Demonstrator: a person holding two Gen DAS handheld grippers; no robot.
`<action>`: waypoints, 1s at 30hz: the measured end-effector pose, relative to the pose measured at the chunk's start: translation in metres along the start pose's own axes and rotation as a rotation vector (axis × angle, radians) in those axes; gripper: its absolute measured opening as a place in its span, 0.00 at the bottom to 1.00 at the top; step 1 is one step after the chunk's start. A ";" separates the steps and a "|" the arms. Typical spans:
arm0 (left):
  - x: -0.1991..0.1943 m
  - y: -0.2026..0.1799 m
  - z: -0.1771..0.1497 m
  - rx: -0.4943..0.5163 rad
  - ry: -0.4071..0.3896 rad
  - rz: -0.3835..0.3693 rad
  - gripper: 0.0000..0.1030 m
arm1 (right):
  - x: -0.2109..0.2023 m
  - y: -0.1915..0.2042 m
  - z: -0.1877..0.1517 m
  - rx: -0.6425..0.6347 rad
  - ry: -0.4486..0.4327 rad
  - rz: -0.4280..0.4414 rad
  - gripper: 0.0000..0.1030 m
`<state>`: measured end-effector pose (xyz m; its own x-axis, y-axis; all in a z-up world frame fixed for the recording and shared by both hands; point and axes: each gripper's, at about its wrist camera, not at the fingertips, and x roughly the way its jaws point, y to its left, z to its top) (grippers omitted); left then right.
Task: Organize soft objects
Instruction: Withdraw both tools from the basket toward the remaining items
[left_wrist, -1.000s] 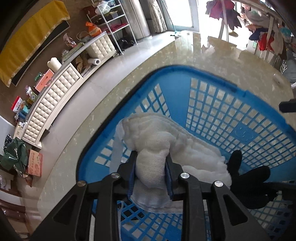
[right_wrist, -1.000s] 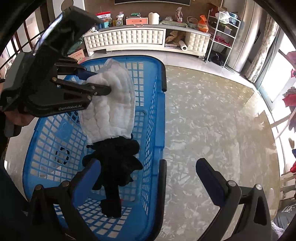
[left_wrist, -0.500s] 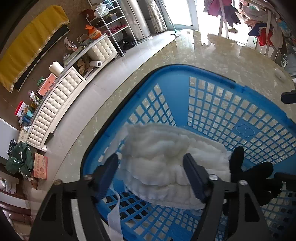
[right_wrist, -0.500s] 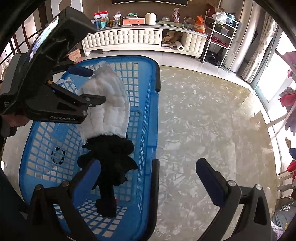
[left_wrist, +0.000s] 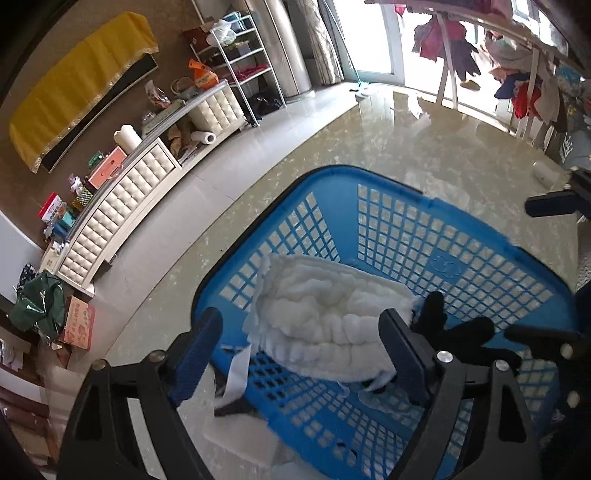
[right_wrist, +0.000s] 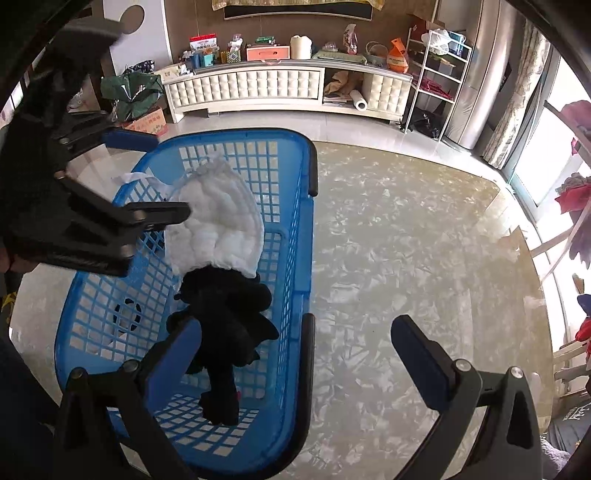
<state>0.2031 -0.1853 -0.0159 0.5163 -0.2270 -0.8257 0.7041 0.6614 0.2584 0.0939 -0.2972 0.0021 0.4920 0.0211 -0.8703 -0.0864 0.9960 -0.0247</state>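
A blue lattice basket (left_wrist: 399, 225) (right_wrist: 306, 243) stands on a marbled tabletop. Inside lie a white quilted cloth (left_wrist: 325, 317) (right_wrist: 218, 221) and a black soft item (left_wrist: 461, 332) (right_wrist: 229, 317) next to it. My left gripper (left_wrist: 306, 354) is open and empty, raised above the white cloth; it also shows in the right wrist view (right_wrist: 147, 177). My right gripper (right_wrist: 295, 354) is open and empty, straddling the basket's near right rim, above the black item.
The marbled tabletop (right_wrist: 406, 240) extends right of the basket. A white cabinet (right_wrist: 258, 88) with clutter stands across the room. A clothes rack (left_wrist: 517, 55) stands by the window. A white strip of cloth (left_wrist: 236, 380) hangs over the basket's rim.
My left gripper opened and let go of the white cloth, which now lies in the basket. The left gripper then pulled back and up. The right gripper stayed open.
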 end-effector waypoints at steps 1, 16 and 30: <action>-0.006 0.000 -0.003 -0.010 -0.006 -0.002 0.83 | -0.001 0.000 0.000 0.000 -0.004 0.000 1.00; -0.087 0.000 -0.073 -0.098 -0.066 0.012 1.00 | -0.031 0.034 -0.004 -0.051 -0.087 0.035 1.00; -0.137 0.011 -0.166 -0.162 -0.098 -0.061 1.00 | -0.073 0.096 -0.027 -0.066 -0.106 0.140 1.00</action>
<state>0.0586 -0.0282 0.0167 0.5255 -0.3337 -0.7826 0.6523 0.7486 0.1187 0.0261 -0.2058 0.0503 0.5597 0.1713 -0.8108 -0.2150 0.9749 0.0575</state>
